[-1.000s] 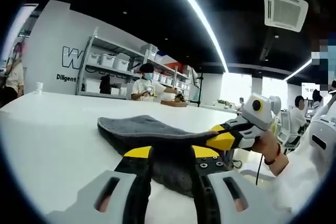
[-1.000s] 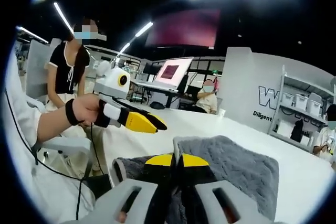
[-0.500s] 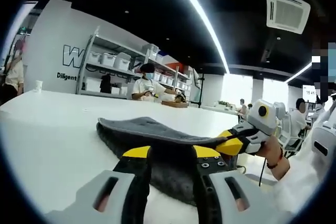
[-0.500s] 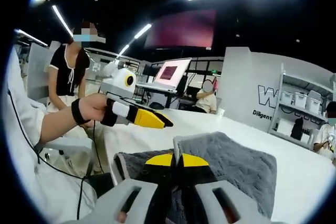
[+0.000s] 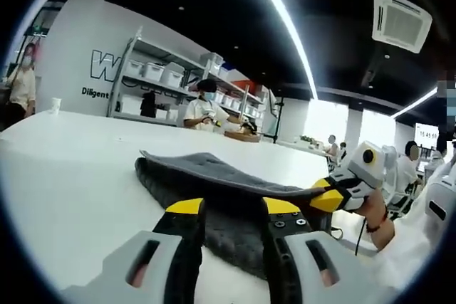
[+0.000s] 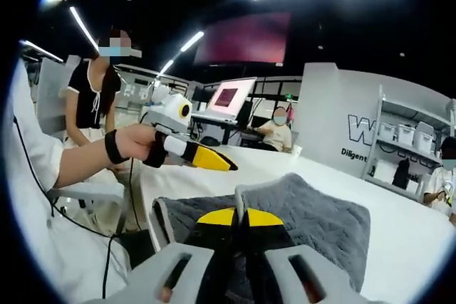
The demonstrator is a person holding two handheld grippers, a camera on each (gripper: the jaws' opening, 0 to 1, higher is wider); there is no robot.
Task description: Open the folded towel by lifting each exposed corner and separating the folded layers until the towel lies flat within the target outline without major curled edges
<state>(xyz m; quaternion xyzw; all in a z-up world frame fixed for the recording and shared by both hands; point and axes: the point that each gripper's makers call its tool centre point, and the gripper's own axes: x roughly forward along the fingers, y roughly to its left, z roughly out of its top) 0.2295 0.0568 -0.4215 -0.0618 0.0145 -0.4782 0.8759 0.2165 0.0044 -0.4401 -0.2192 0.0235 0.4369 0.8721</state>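
Unfolding step: right gripper [image 6: 240, 217] pinches the towel [image 6: 320, 222] top layer, lifted off the desk [image 5: 64, 169]. Left gripper [image 5: 231, 208] spread, towel between jaws. Next, probably: peel layer away, lay flat.

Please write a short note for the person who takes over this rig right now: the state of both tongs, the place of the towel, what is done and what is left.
Left tongs: open, holding nothing, hovering near the towel's near edge.
Right tongs: shut on an edge of the grey towel's top layer, holding it raised off the layer below.
Towel: on the white table, folded, lower layer flat.
Done: one layer gripped and partly lifted.
Left: peel that layer over, open the other folds, smooth curled edges, lay it flat.
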